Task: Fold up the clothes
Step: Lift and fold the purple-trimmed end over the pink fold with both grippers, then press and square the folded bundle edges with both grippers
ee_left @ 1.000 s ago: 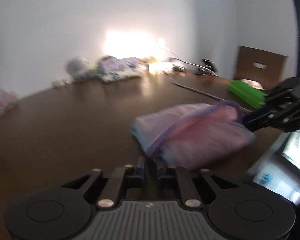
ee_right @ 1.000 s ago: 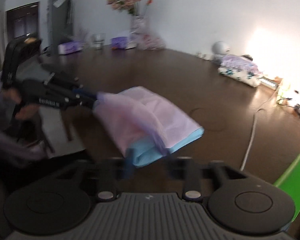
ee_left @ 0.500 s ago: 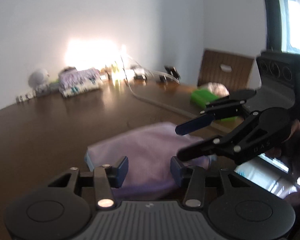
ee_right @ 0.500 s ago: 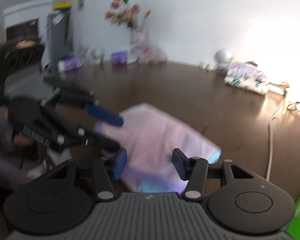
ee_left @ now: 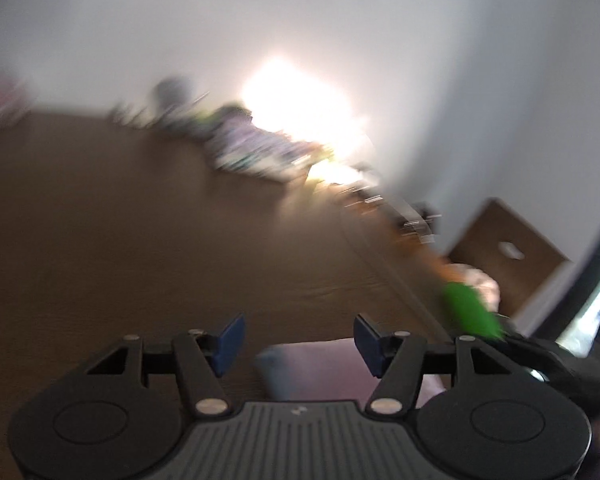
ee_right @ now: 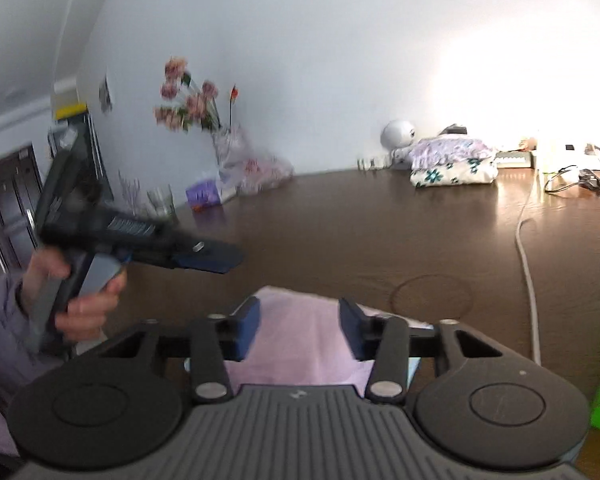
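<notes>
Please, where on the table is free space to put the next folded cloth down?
The table is bare between the pink cloth, the floral pile and the cable. The ring mark lies there. It is crowded along the wall: vase, glasses, chargers.

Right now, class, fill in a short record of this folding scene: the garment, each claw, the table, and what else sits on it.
garment: pink cloth, folded, flat on the table
left claw: open, just been opening, nothing between the pads, cloth lies below it
right claw: open, just been closing, nothing gripped, above the cloth
table: dark brown wood
far edge: folded floral pile, flowers
cable: white, along the right side
</notes>
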### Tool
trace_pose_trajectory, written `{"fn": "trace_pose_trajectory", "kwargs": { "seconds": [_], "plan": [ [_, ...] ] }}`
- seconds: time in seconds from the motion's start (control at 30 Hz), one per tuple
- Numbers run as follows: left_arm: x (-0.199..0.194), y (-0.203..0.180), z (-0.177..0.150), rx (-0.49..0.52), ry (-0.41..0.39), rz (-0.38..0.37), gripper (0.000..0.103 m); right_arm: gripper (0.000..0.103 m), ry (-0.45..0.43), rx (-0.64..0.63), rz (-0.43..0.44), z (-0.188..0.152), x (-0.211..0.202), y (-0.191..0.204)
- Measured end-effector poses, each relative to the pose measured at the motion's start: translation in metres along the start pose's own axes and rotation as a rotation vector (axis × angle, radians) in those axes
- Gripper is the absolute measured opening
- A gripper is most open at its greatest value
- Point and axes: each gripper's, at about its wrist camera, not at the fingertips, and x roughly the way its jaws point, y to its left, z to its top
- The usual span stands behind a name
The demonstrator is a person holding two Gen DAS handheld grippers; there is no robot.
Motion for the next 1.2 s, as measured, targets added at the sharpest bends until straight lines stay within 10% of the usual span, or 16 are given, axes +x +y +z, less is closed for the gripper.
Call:
{"fn": "trace_pose_trajectory", "kwargs": {
  "seconds": [0.37, 0.83, 1.0, 1.2],
  "plan": [
    [0.044, 0.033, -0.004, -0.259, 0.188, -0.154, 0.037, 0.032, 0.097, -0.033, 0.000, -0.015, 0.024, 0.016],
    [0.041, 0.048, -0.004, -0.395, 0.039, -0.075, 0.004, 0.033, 0.099, -0.027, -0.010, -0.024, 0.023, 0.020],
    [0.024, 0.034, -0.006, -0.291, -0.047, 0.074, 0.009, 0.033, 0.100, -0.026, -0.013, -0.023, 0.022, 0.019],
    [0.022, -0.021, -0.008, -0.038, -0.020, 0.020, 0.028, 0.035, 0.021, -0.044, -0.047, -0.016, 0.008, 0.023]
  ]
}}
